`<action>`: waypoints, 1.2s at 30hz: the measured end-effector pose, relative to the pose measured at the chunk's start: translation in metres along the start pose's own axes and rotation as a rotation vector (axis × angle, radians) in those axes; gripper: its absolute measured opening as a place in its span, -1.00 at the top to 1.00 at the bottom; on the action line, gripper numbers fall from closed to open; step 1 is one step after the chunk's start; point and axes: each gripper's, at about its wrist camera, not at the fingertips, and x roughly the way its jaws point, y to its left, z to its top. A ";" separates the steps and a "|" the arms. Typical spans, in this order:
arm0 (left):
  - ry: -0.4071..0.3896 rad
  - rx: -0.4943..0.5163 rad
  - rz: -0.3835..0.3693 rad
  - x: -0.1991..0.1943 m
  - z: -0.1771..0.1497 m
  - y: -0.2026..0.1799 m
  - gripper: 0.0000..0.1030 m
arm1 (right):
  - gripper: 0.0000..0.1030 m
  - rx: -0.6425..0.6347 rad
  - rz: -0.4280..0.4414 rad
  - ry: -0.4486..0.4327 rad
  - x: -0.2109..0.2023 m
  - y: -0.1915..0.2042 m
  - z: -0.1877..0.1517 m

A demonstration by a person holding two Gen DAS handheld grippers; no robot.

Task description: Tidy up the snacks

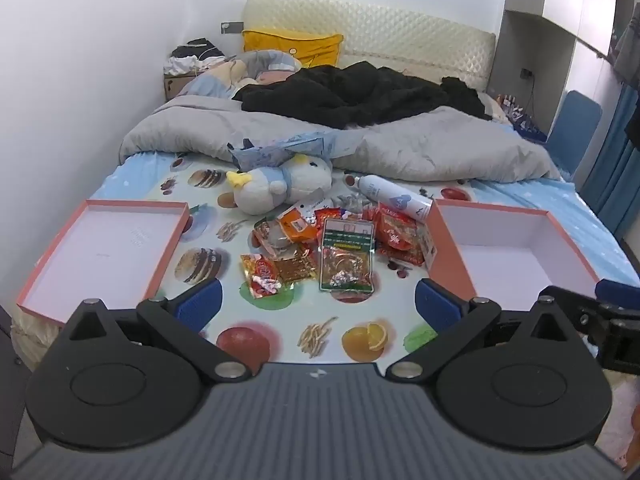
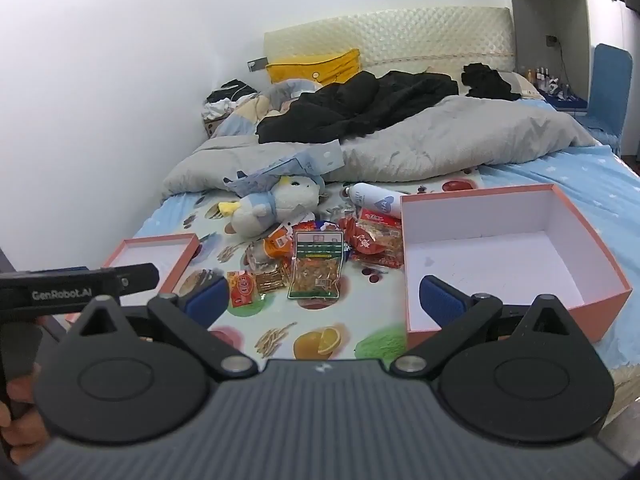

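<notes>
Snacks [image 1: 324,248] are seen heaped on the fruit-print bed sheet [image 1: 280,320], between a shallow pink lid [image 1: 100,256] and a deeper pink box [image 2: 508,256]. Nearest, the left gripper [image 1: 318,304] and right gripper [image 2: 322,300] are held above the sheet, jaws released and empty. Beyond lie a plush toy [image 1: 280,186], a white bottle [image 1: 394,196] and a grey duvet [image 1: 420,148].

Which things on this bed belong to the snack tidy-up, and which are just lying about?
Job: snack packets, deep pink box, shallow pink lid.
Lying about: plush toy, white spray bottle, grey duvet, black clothing, yellow pillow.
</notes>
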 end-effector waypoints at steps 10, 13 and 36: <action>0.000 0.000 0.004 0.006 -0.001 -0.002 -1.00 | -1.00 -0.004 0.001 0.019 0.003 0.001 -0.004; 0.003 -0.004 0.004 0.005 -0.001 0.000 -1.00 | -1.00 -0.008 -0.006 0.015 0.002 0.002 -0.004; 0.008 -0.011 0.010 0.005 -0.004 0.006 -1.00 | -1.00 -0.012 0.003 0.032 0.008 0.006 -0.008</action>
